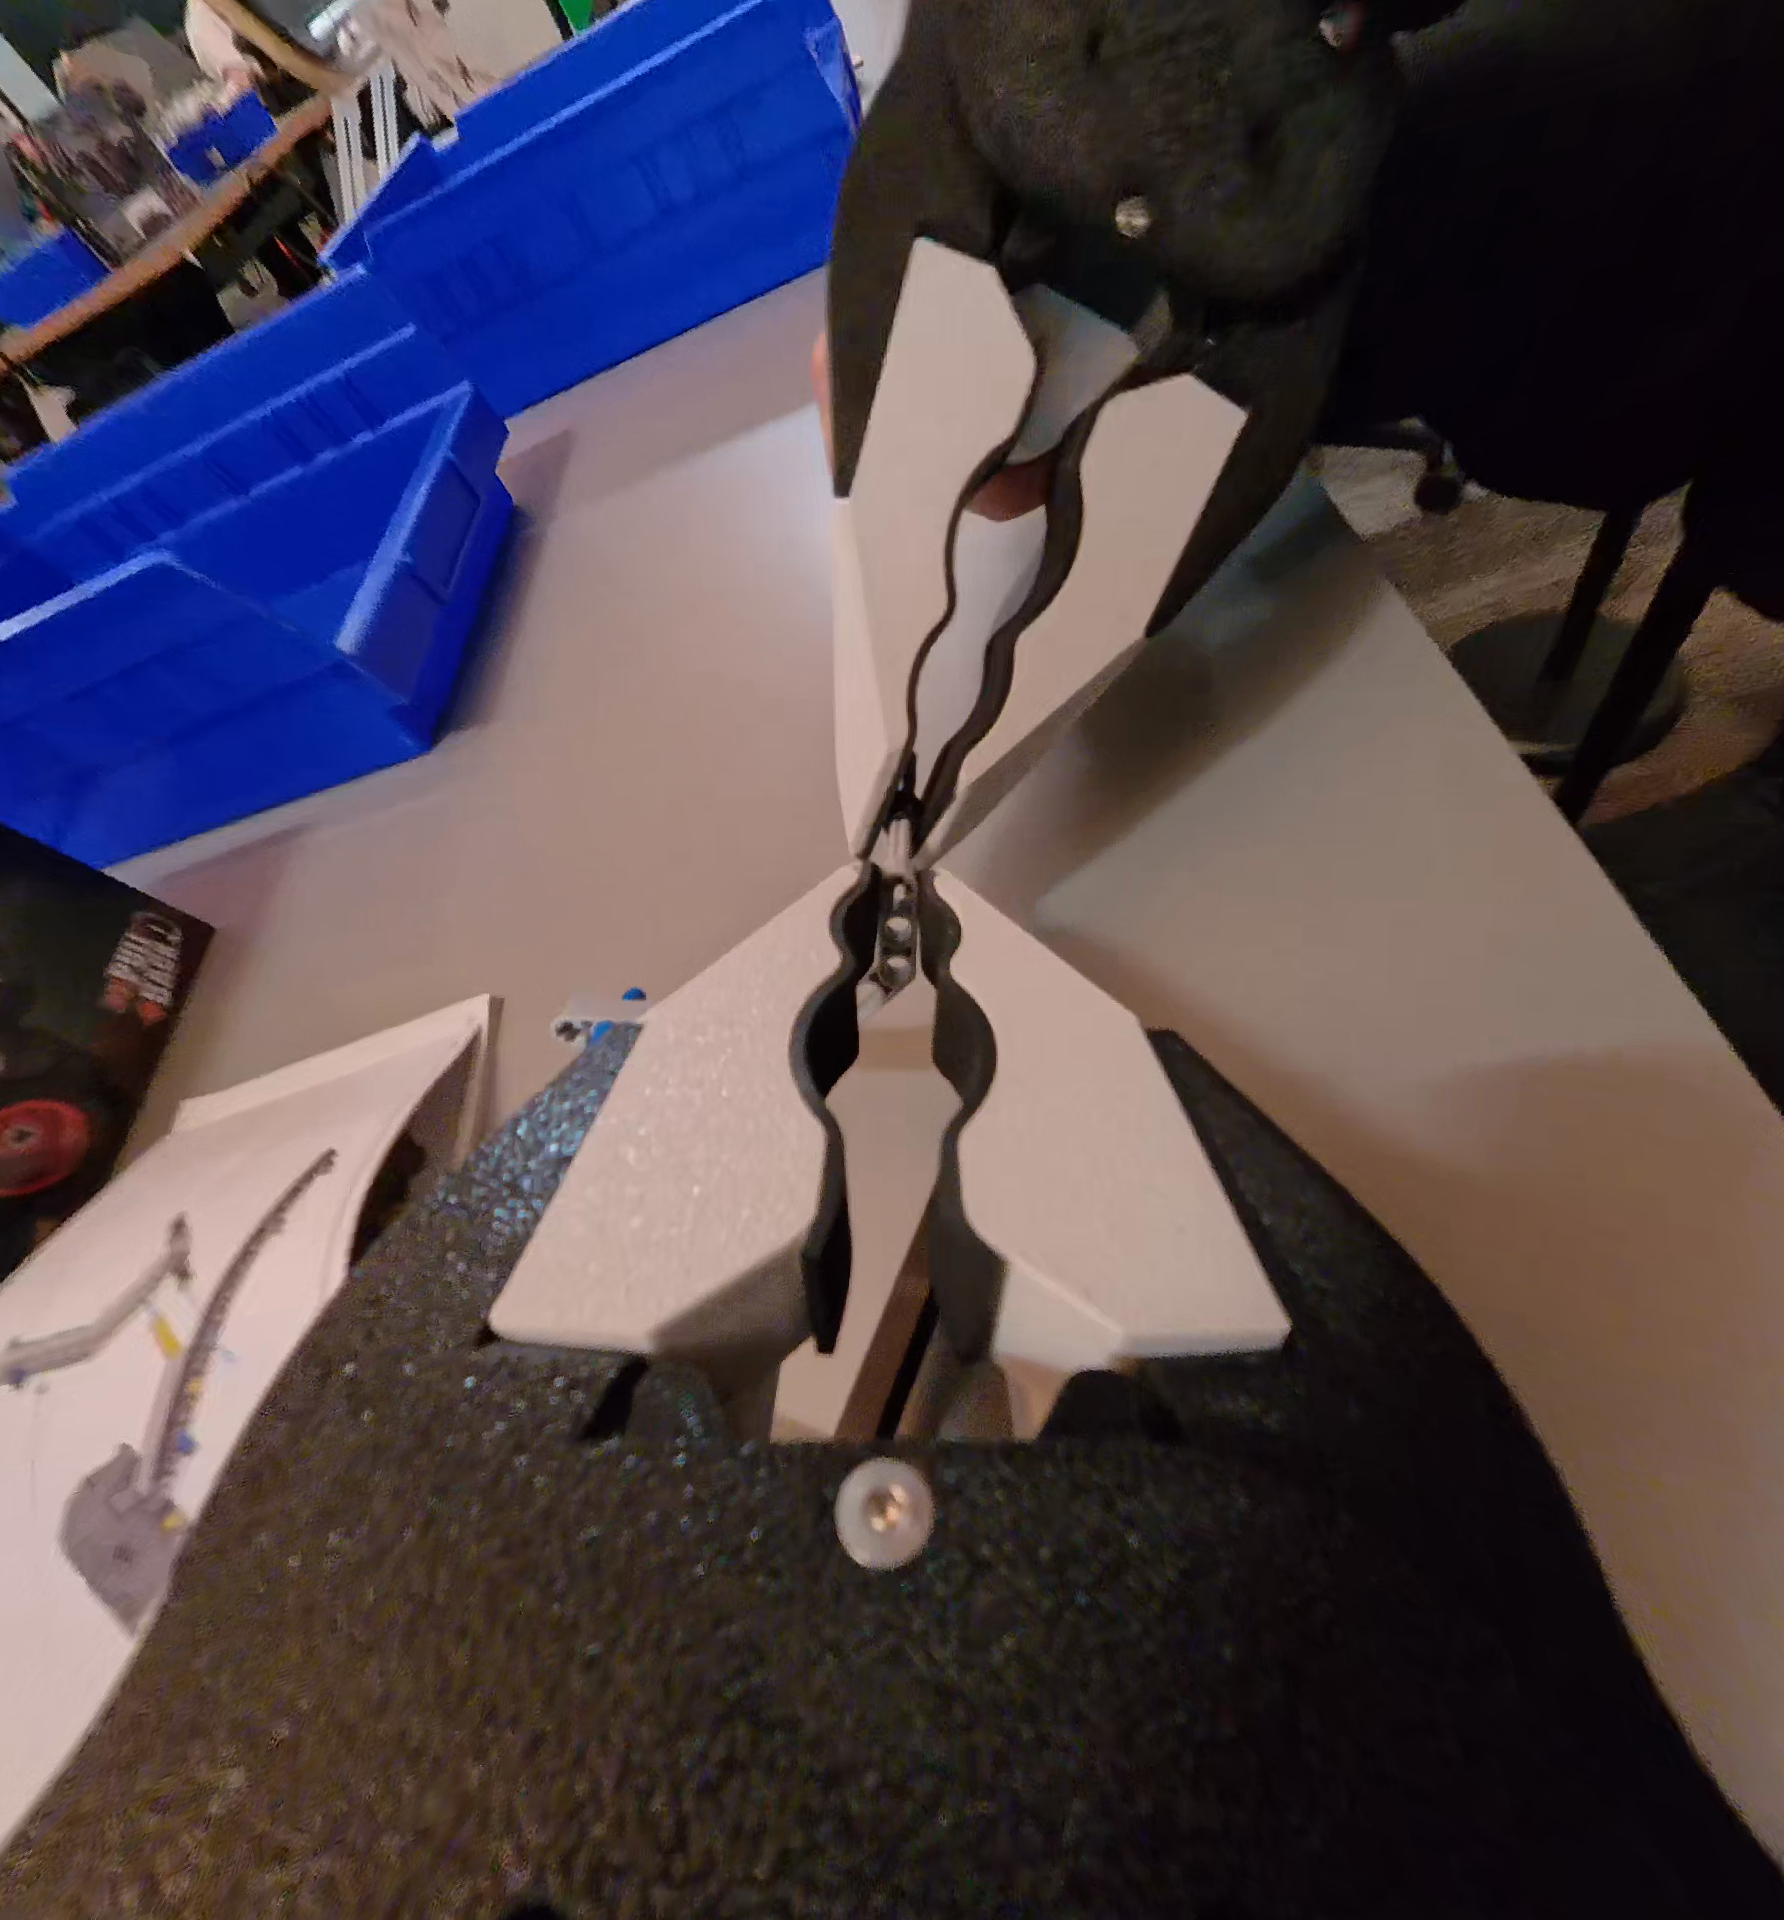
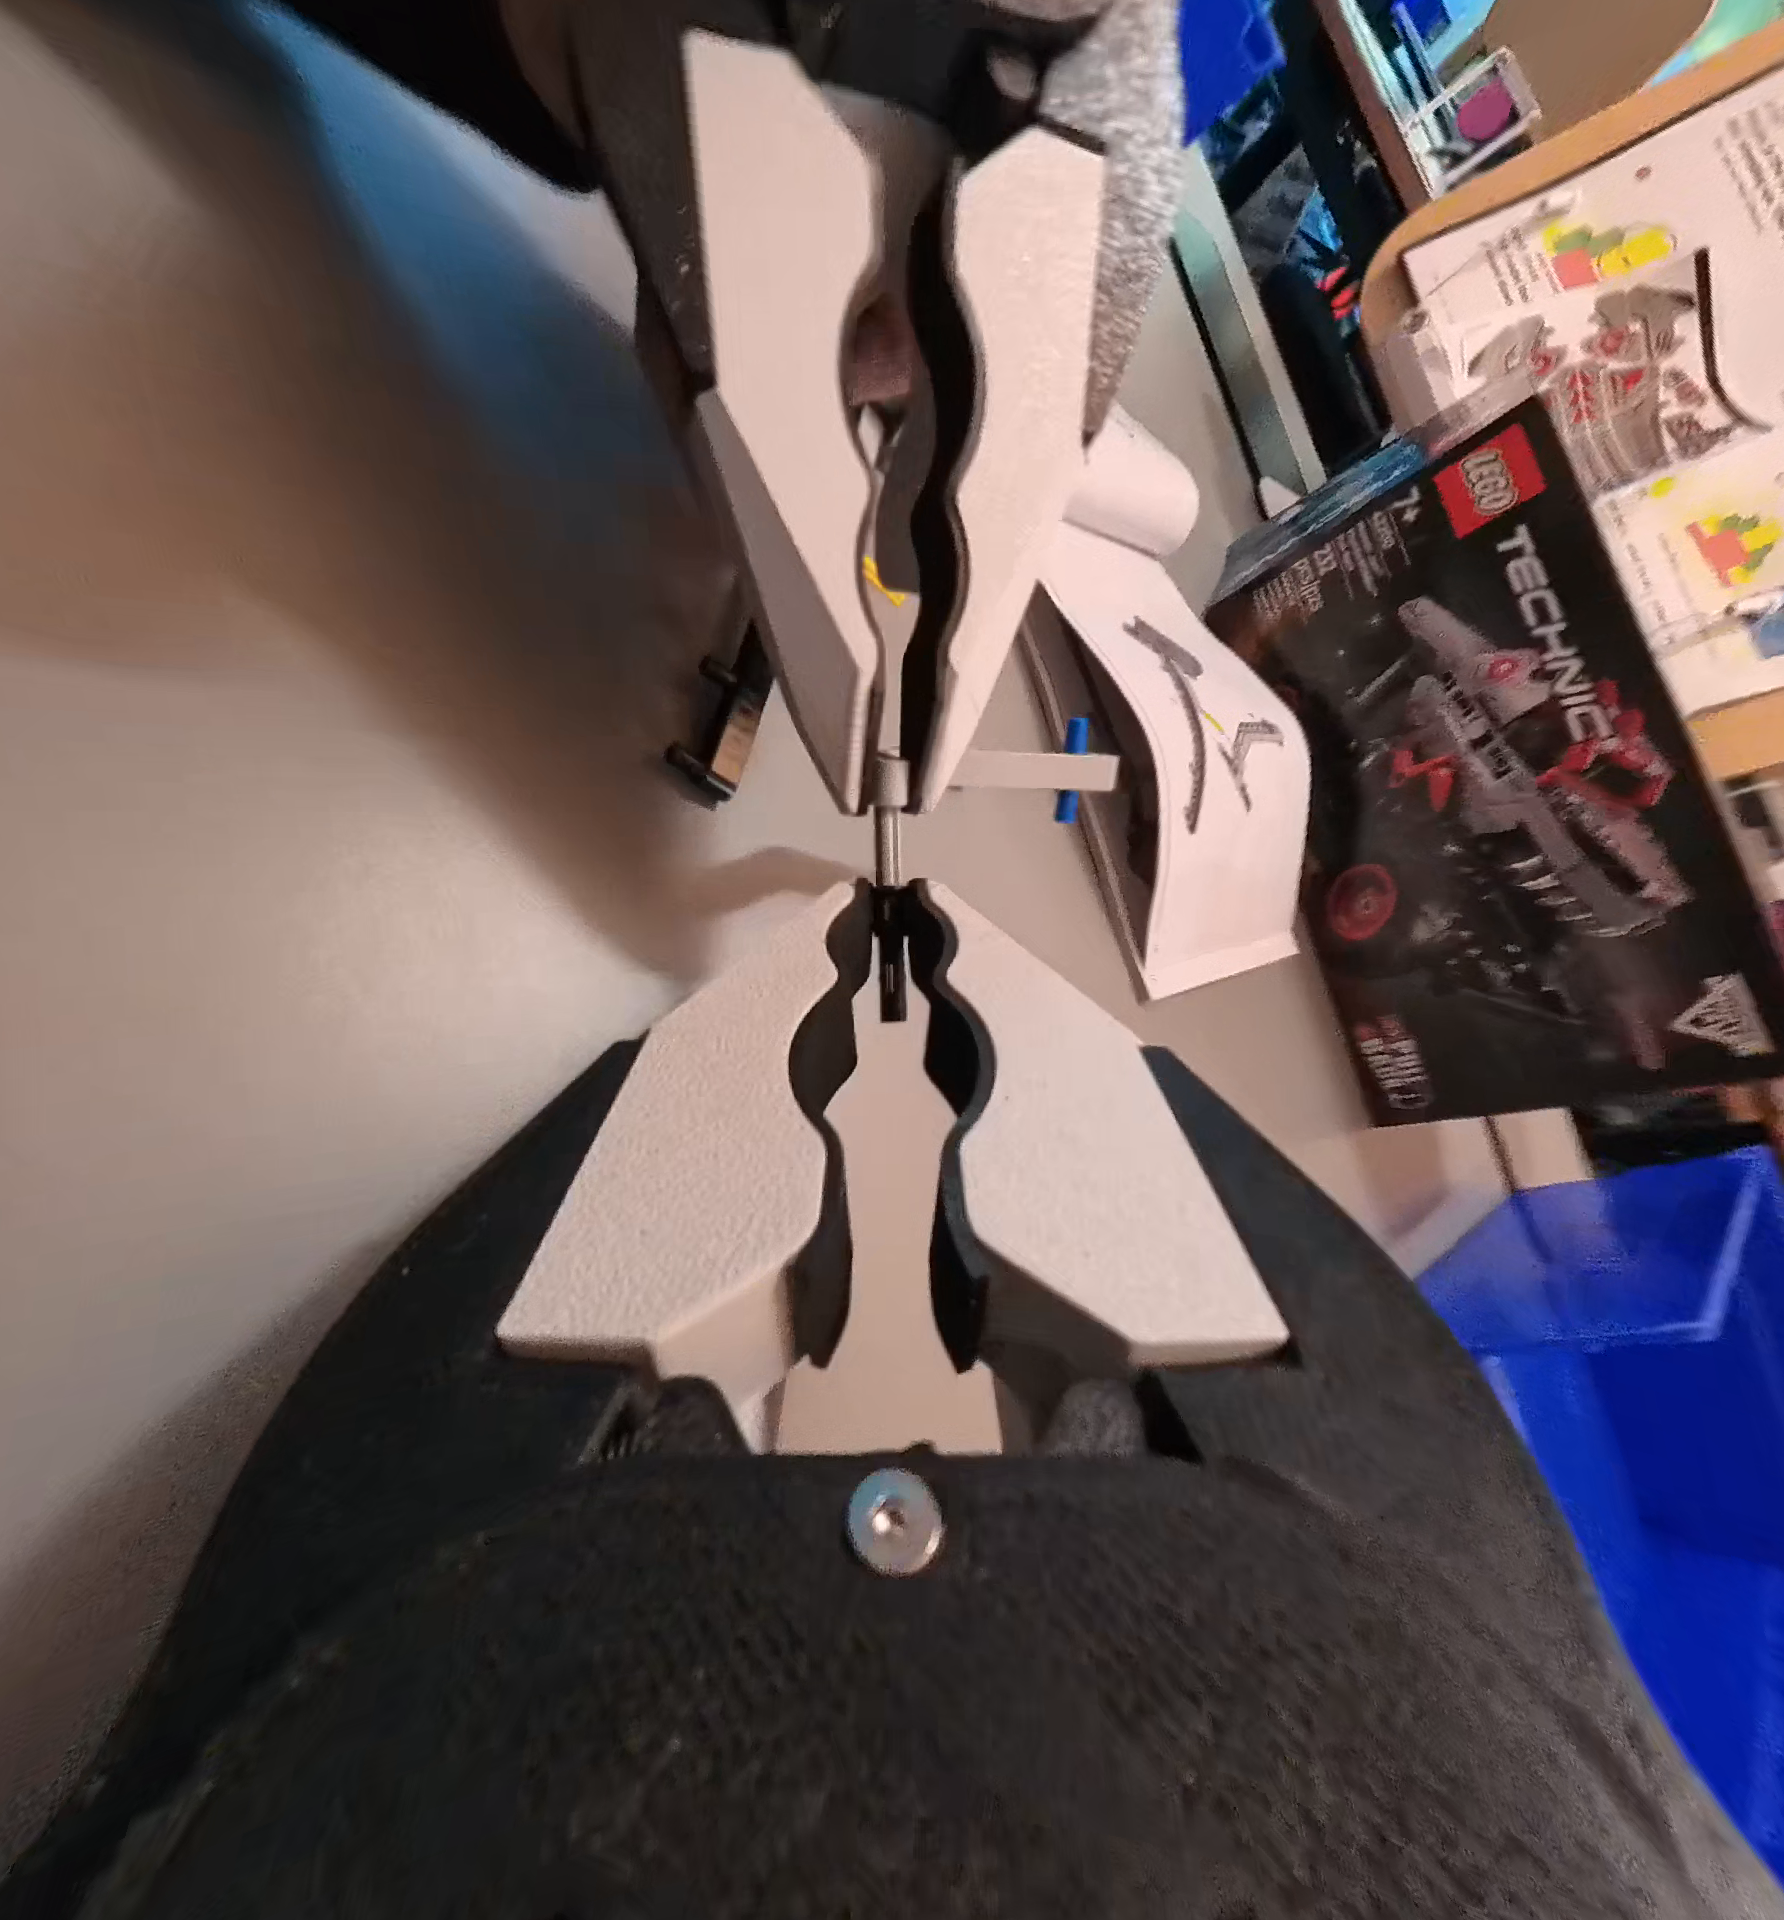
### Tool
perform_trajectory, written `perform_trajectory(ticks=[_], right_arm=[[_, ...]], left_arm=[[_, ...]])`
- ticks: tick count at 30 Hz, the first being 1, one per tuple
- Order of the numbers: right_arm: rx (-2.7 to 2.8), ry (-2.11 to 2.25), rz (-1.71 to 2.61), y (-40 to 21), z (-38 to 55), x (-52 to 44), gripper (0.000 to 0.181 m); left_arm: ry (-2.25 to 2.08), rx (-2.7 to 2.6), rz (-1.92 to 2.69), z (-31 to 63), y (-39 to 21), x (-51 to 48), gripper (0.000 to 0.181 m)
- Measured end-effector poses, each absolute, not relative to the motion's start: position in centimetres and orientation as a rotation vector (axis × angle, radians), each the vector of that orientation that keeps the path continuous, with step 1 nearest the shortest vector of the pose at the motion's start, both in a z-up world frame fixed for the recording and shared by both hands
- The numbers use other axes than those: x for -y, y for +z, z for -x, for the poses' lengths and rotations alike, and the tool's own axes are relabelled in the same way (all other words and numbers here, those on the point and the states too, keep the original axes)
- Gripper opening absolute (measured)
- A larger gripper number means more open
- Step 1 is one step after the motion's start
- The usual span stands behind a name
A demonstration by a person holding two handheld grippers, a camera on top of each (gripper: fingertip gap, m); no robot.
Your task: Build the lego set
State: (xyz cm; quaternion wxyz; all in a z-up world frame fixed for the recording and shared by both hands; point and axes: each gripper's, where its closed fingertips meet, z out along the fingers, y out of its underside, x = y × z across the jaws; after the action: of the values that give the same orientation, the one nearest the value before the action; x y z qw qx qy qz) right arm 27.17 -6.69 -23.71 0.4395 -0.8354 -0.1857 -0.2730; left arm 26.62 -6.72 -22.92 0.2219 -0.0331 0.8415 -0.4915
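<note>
The right gripper (image 2: 890,902) pinches a small black pin (image 2: 889,961) at its fingertips, the pin lying along the line of the fingers and pointing toward the left gripper (image 2: 889,800), which comes in from the top of the picture, tip to tip with it. The left gripper is closed on a small grey connector (image 2: 890,781) with a thin grey axle (image 2: 887,844) sticking out toward the pin; the axle's end and the pin look to be touching or just apart. Behind them on the pale table (image 2: 244,727) lie a grey beam with blue pins (image 2: 1049,772), an open instruction booklet (image 2: 1194,769), a dark set box (image 2: 1574,769), and a blue bin (image 2: 1646,1403) at the lower right.
</note>
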Motion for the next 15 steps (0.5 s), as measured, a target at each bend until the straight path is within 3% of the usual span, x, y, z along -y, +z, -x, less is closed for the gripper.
perform_trajectory(ticks=[1,6,15], right_arm=[[0.492,-0.719,2.076,-23.8,-27.2,6.7,0.004],[0.418,-0.597,1.939,-21.8,-26.3,6.5,0.004],[0.368,-0.618,2.01,-21.2,-27.0,6.4,0.003]], left_arm=[[-1.385,-2.341,0.128,-26.6,-23.0,6.7,0.005],[-1.693,-2.3,0.254,-25.8,-20.6,6.8,0.004],[-1.408,-2.274,0.105,-26.6,-20.4,6.5,0.005]])
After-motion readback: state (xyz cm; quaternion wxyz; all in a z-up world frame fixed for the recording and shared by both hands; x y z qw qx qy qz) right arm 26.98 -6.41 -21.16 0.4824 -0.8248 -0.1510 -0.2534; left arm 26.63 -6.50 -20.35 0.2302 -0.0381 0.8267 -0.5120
